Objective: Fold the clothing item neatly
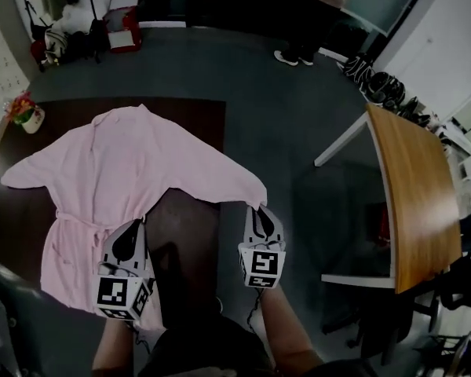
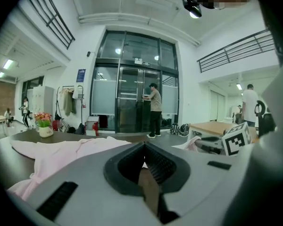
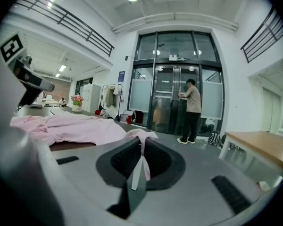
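Observation:
A pink robe lies spread on a dark brown table, collar at the far side and sleeves out to both sides. My right gripper is shut on the end of the robe's right sleeve, past the table's right edge; in the right gripper view a strip of pink cloth runs between the closed jaws of that gripper. My left gripper is over the robe's front edge by the waist. Its jaws are closed in the left gripper view, with only a sliver of pale cloth at the tips. The robe spreads to their left.
A small pot of flowers stands at the table's far left corner. To the right is a light wooden table across a strip of grey floor. A person stands by the glass doors, with bags and a red box on the floor.

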A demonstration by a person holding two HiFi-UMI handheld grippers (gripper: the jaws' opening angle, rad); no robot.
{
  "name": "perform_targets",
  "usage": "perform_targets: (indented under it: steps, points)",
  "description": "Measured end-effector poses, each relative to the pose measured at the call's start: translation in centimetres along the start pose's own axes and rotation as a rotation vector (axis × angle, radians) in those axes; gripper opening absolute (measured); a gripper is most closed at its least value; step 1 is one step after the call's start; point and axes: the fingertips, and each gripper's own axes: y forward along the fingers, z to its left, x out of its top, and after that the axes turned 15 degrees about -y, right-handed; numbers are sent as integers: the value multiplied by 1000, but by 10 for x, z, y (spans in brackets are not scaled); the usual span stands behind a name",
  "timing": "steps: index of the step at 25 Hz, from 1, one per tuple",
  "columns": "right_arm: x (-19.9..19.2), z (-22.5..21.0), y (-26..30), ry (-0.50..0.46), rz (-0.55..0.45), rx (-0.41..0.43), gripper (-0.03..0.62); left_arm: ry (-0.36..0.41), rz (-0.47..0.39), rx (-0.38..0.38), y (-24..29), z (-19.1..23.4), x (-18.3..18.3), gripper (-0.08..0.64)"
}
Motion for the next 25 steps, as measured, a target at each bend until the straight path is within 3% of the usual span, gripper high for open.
perform_targets:
  steps: [7,13,21,25]
  points:
    - [21,7,9,2,-22,39,12,0,-30,100,-36,22,18,8]
    - [41,24,11,-17,12,-1,12,3,-41,123,-60,61,32,8]
    - [92,55,38,-117,13,-106,12,-48,-23,39,-73,153,43,8]
    - [122,90,55,-89,7,-138,12,-51,10,-22,-76,206,50,8]
